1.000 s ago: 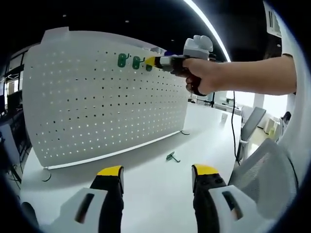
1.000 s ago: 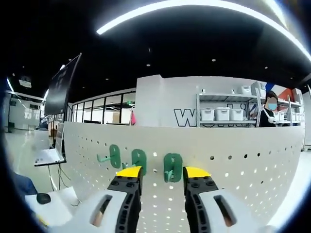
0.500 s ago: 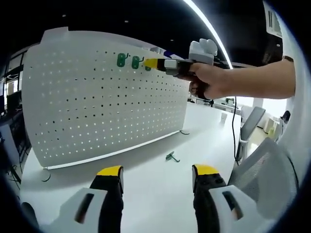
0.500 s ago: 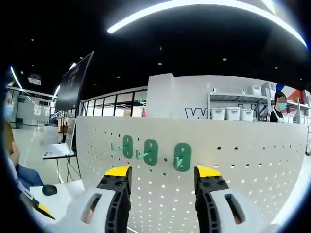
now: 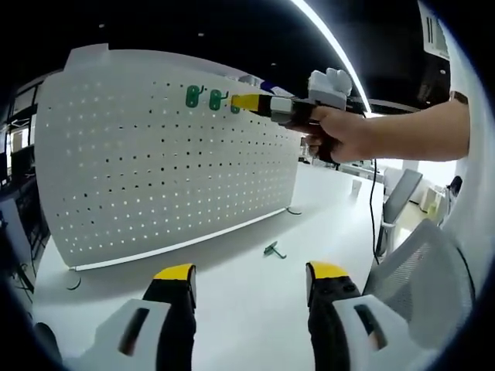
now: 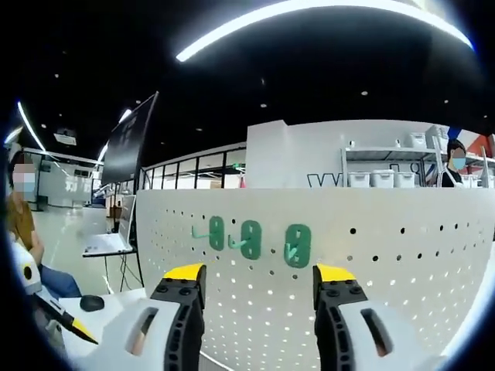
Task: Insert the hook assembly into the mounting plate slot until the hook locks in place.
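A white pegboard [image 5: 155, 170] stands upright on the table, with three green hooks in its top row [image 5: 193, 96] [image 5: 216, 99] [image 5: 236, 108]. In the right gripper view the same hooks [image 6: 216, 232] [image 6: 249, 238] [image 6: 297, 245] hang on the pegboard [image 6: 387, 263]. My right gripper [image 6: 259, 273] is open, a short way back from the board, with nothing between its jaws. It also shows in the left gripper view as the right gripper [image 5: 247, 101], held by a hand beside the third hook. A loose green hook [image 5: 272, 249] lies on the table. My left gripper [image 5: 251, 272] hovers open low over the table.
The white table [image 5: 247, 309] runs in front of the board. A grey mesh chair [image 5: 421, 263] stands at the right. Behind the board are shelves with bins [image 6: 371, 179], a dark monitor [image 6: 131, 139] and a seated person [image 6: 23, 232] at the left.
My right gripper has opened wider and drawn back from the third hook, which stays on the board. The left gripper has not moved.
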`<state>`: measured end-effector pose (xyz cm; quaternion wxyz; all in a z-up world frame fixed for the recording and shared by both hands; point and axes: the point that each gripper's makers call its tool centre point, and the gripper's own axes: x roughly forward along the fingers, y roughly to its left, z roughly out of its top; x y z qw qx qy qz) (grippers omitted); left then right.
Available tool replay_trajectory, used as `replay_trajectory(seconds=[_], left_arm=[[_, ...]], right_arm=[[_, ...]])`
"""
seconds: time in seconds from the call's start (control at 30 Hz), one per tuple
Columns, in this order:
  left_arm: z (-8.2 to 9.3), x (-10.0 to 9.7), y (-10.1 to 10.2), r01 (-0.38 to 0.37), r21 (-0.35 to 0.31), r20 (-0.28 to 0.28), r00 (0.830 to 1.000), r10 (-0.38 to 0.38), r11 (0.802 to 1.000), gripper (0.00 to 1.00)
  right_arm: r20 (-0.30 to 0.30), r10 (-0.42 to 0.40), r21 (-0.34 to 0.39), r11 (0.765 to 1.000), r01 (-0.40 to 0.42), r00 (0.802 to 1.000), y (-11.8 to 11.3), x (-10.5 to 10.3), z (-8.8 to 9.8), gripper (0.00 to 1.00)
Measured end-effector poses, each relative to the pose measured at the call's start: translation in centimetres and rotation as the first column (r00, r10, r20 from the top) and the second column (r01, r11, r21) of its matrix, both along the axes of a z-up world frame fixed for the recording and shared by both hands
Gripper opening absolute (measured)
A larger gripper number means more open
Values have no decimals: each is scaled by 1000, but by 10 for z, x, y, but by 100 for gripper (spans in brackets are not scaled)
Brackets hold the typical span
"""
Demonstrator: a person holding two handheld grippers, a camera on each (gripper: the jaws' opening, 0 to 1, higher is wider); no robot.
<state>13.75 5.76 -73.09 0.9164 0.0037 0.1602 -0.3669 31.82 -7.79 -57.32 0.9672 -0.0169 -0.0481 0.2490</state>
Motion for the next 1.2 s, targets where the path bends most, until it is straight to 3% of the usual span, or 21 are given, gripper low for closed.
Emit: replay_trajectory(seconds=[0.2,0.7,1.2], left_arm=[[0,0,1,-2,0,-1,1000,2,1000,59],[0,1,1,5,0,3,1000,-5,1000,60],[0,1,-1,7,-4,1,1000,-7,1000,60]], right_arm=[[-10,52,-5,999,-53,999,0,-14,-9,56],[-32,61,-19,998,-62,998,-13,-31,-22,56],[-83,64,-35,997,-67,995,-32,-56,-49,58]])
